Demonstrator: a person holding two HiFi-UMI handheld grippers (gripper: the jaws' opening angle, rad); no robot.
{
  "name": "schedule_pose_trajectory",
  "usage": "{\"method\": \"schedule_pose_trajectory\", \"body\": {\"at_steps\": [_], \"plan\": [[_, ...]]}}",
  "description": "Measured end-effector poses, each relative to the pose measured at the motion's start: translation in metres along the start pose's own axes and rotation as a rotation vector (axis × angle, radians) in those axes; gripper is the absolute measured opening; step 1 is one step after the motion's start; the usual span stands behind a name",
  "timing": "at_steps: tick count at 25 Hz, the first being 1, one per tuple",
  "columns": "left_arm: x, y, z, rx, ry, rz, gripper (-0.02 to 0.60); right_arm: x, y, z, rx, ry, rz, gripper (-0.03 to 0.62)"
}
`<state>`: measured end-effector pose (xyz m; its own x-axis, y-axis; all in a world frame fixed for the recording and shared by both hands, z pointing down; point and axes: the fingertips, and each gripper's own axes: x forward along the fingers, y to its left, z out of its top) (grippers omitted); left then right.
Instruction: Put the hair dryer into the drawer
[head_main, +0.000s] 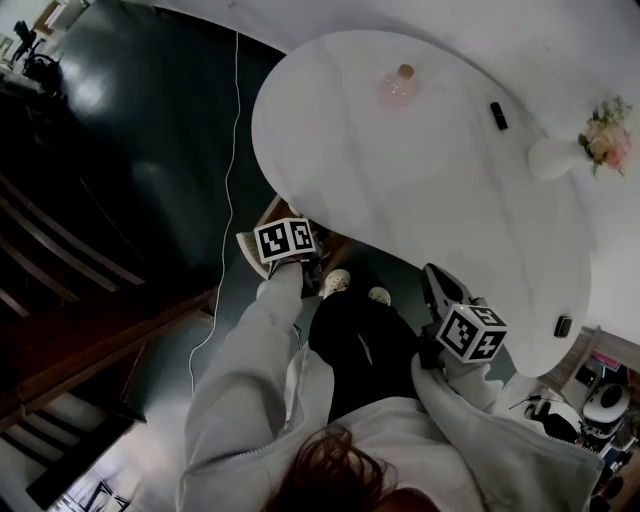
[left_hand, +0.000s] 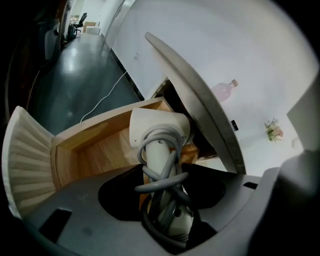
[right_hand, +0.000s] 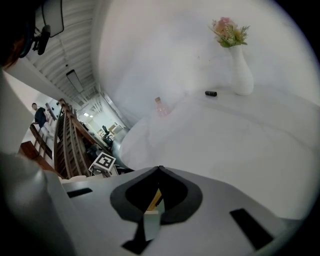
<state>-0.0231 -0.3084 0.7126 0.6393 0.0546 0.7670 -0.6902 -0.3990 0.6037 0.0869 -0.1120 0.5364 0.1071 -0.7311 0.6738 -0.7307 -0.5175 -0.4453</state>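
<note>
- The cream plastic hair dryer, its grey cord wound round the handle, hangs nozzle-first just over the open light wooden drawer under the white oval bench, probably for lowering in.
- The left claw is partly open, clamping the dryer's handle.
- The right claw is closed and holds nothing, idling near the bench edge.

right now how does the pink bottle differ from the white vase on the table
The pink bottle is tinted and see-through with a tan cap; the white vase is opaque. The vase holds a bunch of flowers, while the bottle is capped with nothing sticking out. In the head view the bottle stands further left than the vase, which is near the right edge. Both stand upright on the white table.
</note>
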Motion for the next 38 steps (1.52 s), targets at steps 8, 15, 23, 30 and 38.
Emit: {"method": "schedule_pose_trajectory", "body": {"at_steps": [8, 15, 23, 30, 38], "plan": [[0.015, 0.004, 0.011, 0.102, -0.07, -0.026, 0.238, 0.0, -0.004, -0.01, 0.009, 0.016, -0.024, 0.049], [0.027, 0.013, 0.013, 0.272, -0.12, -0.018, 0.238, -0.003, -0.009, -0.019, -0.011, 0.032, -0.063, 0.049], [0.039, -0.001, 0.03, 0.369, -0.205, -0.077, 0.236, -0.002, -0.012, -0.031, -0.013, 0.059, -0.082, 0.049], [0.051, 0.011, 0.025, 0.452, -0.238, -0.074, 0.229, 0.002, -0.013, -0.041, -0.009, 0.084, -0.093, 0.049], [0.083, 0.052, 0.003, 0.385, -0.074, 0.071, 0.233, 0.008, -0.01, -0.052, -0.009, 0.112, -0.095, 0.049]]}}
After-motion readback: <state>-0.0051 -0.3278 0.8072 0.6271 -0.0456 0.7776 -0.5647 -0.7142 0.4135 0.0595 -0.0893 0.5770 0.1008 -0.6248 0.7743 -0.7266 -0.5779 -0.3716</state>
